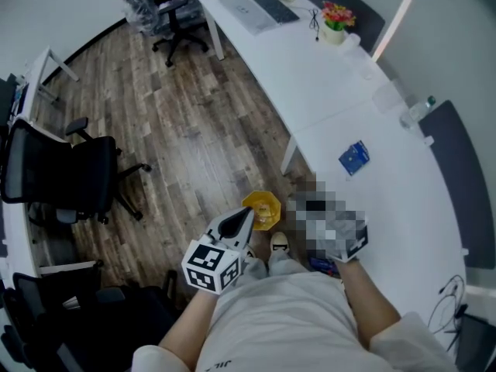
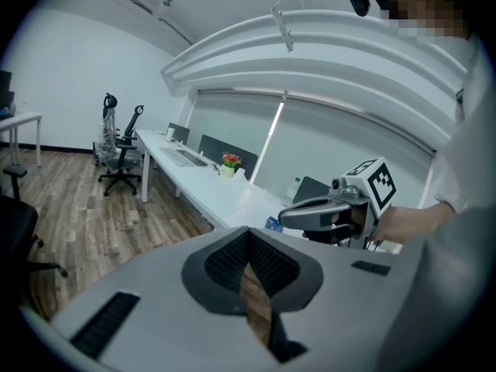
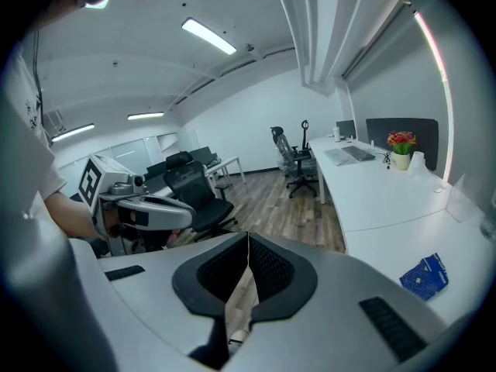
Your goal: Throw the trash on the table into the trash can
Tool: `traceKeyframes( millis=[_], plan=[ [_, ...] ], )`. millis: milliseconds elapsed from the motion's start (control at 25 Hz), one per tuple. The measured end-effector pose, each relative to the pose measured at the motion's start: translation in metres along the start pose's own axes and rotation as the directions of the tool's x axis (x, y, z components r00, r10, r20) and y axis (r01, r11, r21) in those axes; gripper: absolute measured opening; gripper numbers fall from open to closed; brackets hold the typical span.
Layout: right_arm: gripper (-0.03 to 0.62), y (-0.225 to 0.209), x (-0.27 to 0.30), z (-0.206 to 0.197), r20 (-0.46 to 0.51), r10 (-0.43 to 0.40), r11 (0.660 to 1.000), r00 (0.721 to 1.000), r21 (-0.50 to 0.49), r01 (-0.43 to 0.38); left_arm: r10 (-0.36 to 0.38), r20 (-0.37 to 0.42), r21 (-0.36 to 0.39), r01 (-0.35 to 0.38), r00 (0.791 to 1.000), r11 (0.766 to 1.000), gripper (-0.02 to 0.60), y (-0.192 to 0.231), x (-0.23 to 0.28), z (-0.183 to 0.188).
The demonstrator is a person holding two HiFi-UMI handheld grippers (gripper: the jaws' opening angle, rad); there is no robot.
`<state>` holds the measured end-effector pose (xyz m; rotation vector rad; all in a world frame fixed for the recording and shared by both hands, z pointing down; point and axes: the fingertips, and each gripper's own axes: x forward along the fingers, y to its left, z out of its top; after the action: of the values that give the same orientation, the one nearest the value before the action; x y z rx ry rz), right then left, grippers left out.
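Round yellow trash can (image 1: 262, 209), crinkled blue packet (image 1: 354, 157) — curved white table (image 1: 403, 200)

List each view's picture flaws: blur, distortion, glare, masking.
Head view: even light, the white table bows under the wide lens, and a mosaic patch sits at lower middle. Left gripper view: strong fisheye, black corners, a mosaic patch at top right. Right gripper view: same fisheye and dark corners, the ceiling light glares white, and the light strip glows pinkish.

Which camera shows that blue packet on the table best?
The head view: the blue packet lies whole, seen from above. The right gripper view shows it warped near the edge; the left gripper view, only a blue speck.
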<state>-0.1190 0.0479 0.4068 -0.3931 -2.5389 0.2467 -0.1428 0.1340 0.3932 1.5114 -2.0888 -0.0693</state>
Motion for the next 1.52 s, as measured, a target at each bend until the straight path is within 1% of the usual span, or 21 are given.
traceKeyframes(
  millis=[120,200,240,360,440,640,800,1040,1280,1520],
  plan=[
    [0.034,-0.004,-0.003,-0.003,-0.004,-0.005,1.000,1.000,0.001,0.005,0.009,-0.019,-0.004,-0.010,1.000,1.000,0.000,-0.001,0.003,-0.004],
    [0.034,-0.007,-0.005,-0.007,-0.008,-0.007,1.000,1.000,0.010,0.008,-0.008,-0.019,-0.003,0.008,1.000,1.000,0.000,-0.005,0.004,-0.004],
    [0.034,-0.009,-0.006,-0.008,-0.008,-0.008,1.000,1.000,0.015,0.009,-0.023,-0.019,0.010,0.023,1.000,1.000,0.000,-0.009,0.004,-0.003],
    [0.034,-0.012,-0.010,-0.010,-0.005,-0.013,1.000,1.000,0.023,0.013,-0.065,-0.013,0.083,0.066,0.998,0.994,0.002,-0.023,0.005,-0.001],
    [0.034,-0.014,-0.012,-0.010,-0.001,-0.017,1.000,1.000,0.025,0.017,-0.081,-0.007,0.100,0.081,0.997,0.992,0.002,-0.029,0.007,0.000],
    [0.034,-0.025,-0.021,-0.012,0.010,-0.040,0.998,0.999,0.038,0.040,-0.072,-0.008,0.061,0.072,0.997,0.996,0.002,-0.030,0.012,0.000],
    [0.034,-0.039,-0.029,-0.017,0.015,-0.069,0.996,0.998,0.056,0.068,-0.064,-0.018,0.054,0.065,0.998,0.996,0.002,-0.028,0.019,-0.002],
    [0.034,-0.080,-0.058,-0.031,0.022,-0.172,0.979,0.985,0.113,0.168,-0.108,-0.038,0.052,0.110,0.993,0.993,0.002,-0.040,0.043,-0.001],
    [0.034,-0.134,-0.102,-0.049,0.027,-0.303,0.938,0.953,0.184,0.293,-0.169,-0.029,0.062,0.170,0.985,0.983,0.002,-0.061,0.076,0.010],
    [0.034,-0.174,-0.128,-0.062,0.007,-0.376,0.904,0.926,0.220,0.366,-0.205,-0.049,0.073,0.208,0.977,0.975,0.002,-0.076,0.113,0.016]
  ],
)
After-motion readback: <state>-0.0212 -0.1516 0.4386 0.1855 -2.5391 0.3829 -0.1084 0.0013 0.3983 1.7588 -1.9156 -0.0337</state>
